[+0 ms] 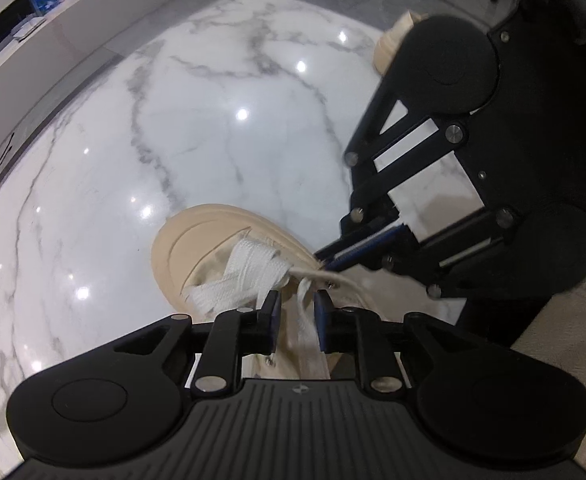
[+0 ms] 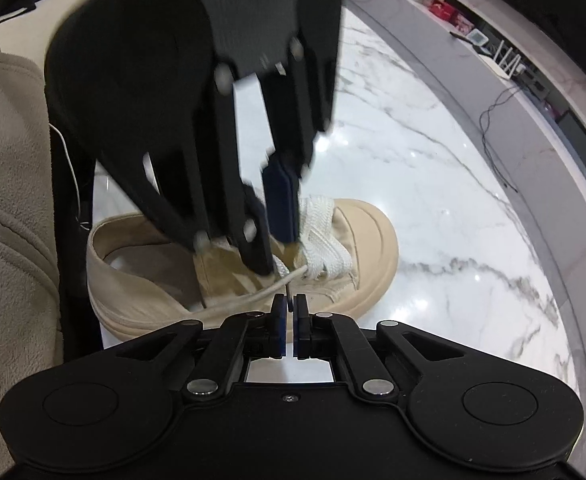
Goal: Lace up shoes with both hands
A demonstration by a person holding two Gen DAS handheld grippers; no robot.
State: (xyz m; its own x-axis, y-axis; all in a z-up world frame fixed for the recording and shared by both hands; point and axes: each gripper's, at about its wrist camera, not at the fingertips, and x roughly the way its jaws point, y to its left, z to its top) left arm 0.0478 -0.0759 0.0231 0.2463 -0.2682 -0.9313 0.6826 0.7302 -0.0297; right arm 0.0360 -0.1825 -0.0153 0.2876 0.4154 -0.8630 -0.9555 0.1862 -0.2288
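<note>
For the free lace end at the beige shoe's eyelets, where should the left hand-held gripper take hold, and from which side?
Probably the flat strip of the white lace just behind the crossed section, coming from the heel side along the shoe. The strip hangs between the open jaws of the left hand-held gripper, so closing across its flat faces should suit. The right hand-held gripper pinches the lace tip.

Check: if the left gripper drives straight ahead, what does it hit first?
Probably the white flat lace across the beige canvas shoe; a strand already runs between the left gripper fingers. Depth unclear.
</note>
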